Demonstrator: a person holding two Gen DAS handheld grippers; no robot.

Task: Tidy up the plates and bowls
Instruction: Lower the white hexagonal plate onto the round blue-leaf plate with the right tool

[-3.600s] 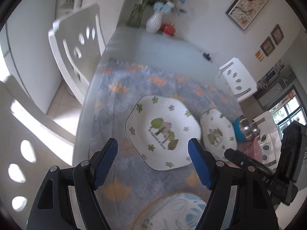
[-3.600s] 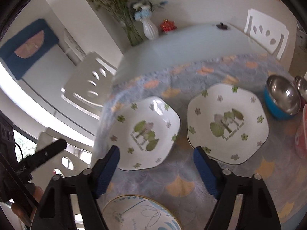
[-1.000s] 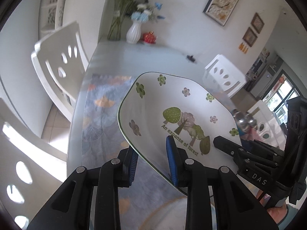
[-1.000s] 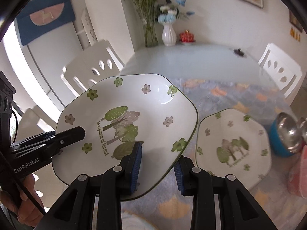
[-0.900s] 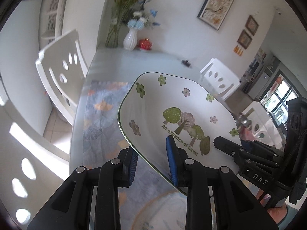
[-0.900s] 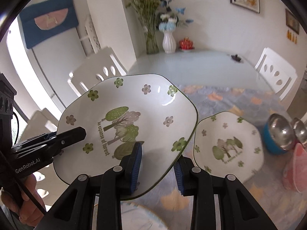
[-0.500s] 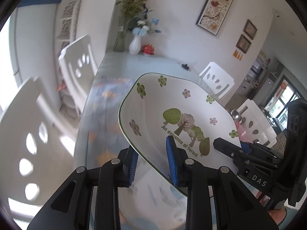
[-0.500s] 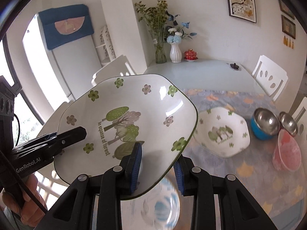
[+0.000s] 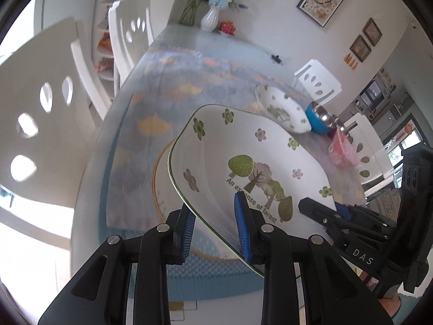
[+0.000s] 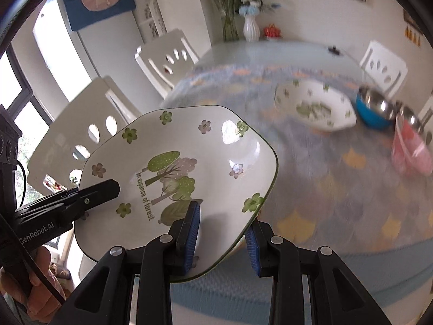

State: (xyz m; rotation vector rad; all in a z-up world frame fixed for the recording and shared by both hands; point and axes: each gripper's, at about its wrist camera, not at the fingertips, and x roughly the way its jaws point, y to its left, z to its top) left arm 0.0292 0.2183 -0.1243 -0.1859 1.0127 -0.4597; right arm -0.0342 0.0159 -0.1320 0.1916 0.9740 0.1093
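**Both grippers carry the forest plate above the bench**

The forest plate [image 9: 251, 168] is up in the air, tilted, held from two sides at once. The left gripper [image 9: 215, 233] is clamped on its near rim, one blue pad under the edge and the other pressed on the printed face just below the words "An expanse of forest". The right gripper [image 10: 222, 237] bites the opposite edge the same way: one pad on the painted leaf, the other beneath the rim. In the right wrist view the left gripper's black fingertip reaches in over the plate's left edge, and a hand [image 10: 35, 284] wraps the handle behind it.

Below the carried plate lies a round blue-patterned plate [image 9: 162, 189] with a gold rim, flat on the floral tablecloth [image 9: 167, 86], partly hidden by the plate above it. Farther along the bench sits a second forest-print dish [image 10: 314, 105]; just beside it is a blue bowl [image 10: 373, 108] with a steel lining, then a pink bowl [image 10: 411, 146] next along. The right wrist view is smeared with blur across that side.

At the far end of the bench stands a white vase [image 9: 209, 19] of flowers with a small red object [image 9: 227, 27] next to it. White chairs [image 9: 130, 35] line the bench's edge.
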